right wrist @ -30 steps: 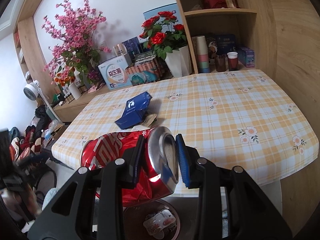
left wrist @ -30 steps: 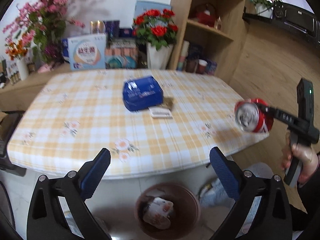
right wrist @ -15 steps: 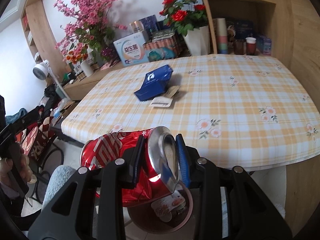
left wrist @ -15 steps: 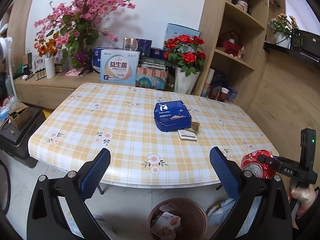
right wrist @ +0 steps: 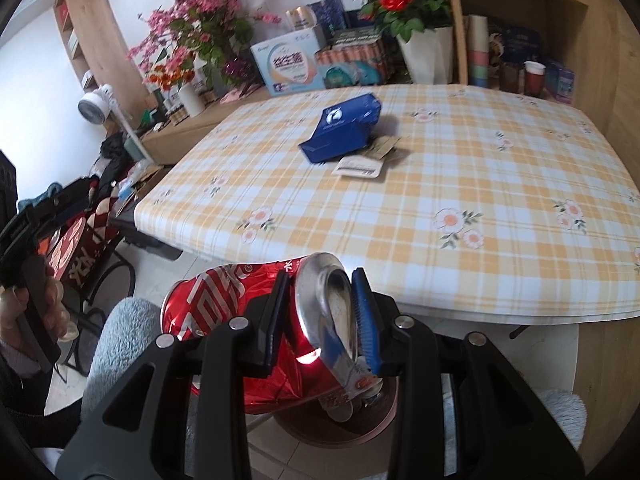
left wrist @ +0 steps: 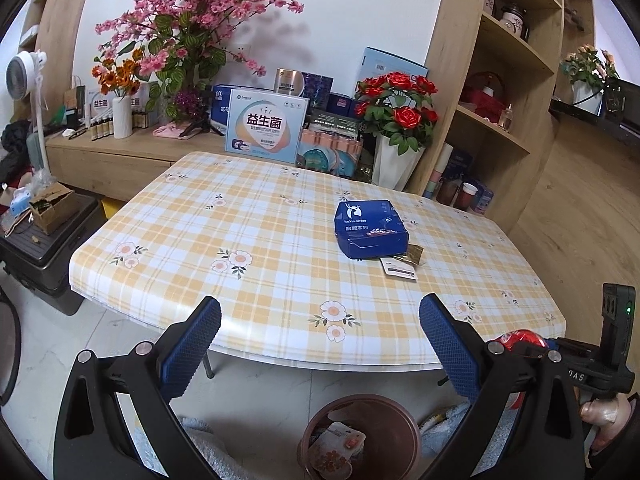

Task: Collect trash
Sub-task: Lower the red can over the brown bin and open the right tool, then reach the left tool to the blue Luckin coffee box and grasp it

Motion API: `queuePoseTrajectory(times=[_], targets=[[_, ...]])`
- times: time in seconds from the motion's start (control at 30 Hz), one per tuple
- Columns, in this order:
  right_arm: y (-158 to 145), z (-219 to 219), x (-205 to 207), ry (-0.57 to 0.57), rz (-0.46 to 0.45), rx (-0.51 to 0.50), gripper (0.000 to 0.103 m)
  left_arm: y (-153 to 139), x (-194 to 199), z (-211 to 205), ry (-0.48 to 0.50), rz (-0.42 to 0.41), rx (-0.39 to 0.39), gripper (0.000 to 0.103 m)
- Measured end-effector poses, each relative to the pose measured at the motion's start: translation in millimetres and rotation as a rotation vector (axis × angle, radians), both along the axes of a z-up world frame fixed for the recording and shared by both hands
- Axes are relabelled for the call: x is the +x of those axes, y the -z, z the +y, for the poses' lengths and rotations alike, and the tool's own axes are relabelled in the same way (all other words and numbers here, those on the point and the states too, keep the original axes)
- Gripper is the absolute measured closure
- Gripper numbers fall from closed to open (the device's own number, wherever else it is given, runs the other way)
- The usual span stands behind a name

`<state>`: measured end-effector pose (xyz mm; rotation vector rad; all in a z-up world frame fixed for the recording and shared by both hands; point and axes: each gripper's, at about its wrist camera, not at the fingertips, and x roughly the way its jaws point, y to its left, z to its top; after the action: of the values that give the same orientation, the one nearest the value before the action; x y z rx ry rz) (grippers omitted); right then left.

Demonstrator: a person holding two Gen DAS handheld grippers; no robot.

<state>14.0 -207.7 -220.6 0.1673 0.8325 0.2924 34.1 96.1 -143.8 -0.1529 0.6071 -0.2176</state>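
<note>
Right tongs are clamped on a crushed red can, held just above the brown trash bin on the floor near the counter's near edge. Bin's got a crumpled wrapper in it. Left tongs hang wide with nothing between them. Far out on the counter sits a blue coffee box, with a couple of small packets just beside it.

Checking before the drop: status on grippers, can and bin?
Right gripper shut on crushed red can, above brown bin. Left gripper open, empty. Bin already holds a wrapper; mouth unobstructed. Blue box on table.
</note>
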Motion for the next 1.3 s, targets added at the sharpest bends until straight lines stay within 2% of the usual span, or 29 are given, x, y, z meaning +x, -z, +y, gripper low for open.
queuePoseTrajectory(times=[0.1,0.2,0.27,0.33,0.37,0.53,0.63,0.8,0.9,1.1,1.3], targets=[[9,10,2,-0.04,0.031,0.011,0.065,1,1,1,-0.003,0.003,-0.001,0.006],[15,16,2,-0.051,0.037,0.013,0.037,3,3,0,-0.002,0.008,-0.002,0.006],[13,13,1,-0.023,0.018,0.022,0.027,4,3,-1,0.001,0.009,0.002,0.006],[9,5,2,0.019,-0.001,0.016,0.01,5,3,-2,0.004,0.01,0.008,0.006],[7,0,2,0.047,-0.014,0.008,0.007,6,3,-2,0.006,0.01,0.009,0.006],[-1,-33,8,0.18,-0.041,-0.026,0.006,6,4,-5,0.017,0.001,0.018,0.006],[-4,-48,8,0.25,-0.07,-0.083,0.006,6,5,-7,0.021,-0.003,0.023,0.006],[-3,-69,10,0.326,-0.072,-0.122,0.006,9,8,-9,0.034,-0.001,0.012,0.006],[-2,-78,11,0.322,-0.083,-0.111,0.006,10,10,-13,0.043,0.001,0.017,0.006],[6,-81,19,0.327,-0.083,-0.162,0.006,16,22,-24,0.067,0.013,0.049,0.006],[18,-89,34,0.322,-0.062,-0.153,0.006,27,46,-48,0.131,0.035,0.11,0.006]])
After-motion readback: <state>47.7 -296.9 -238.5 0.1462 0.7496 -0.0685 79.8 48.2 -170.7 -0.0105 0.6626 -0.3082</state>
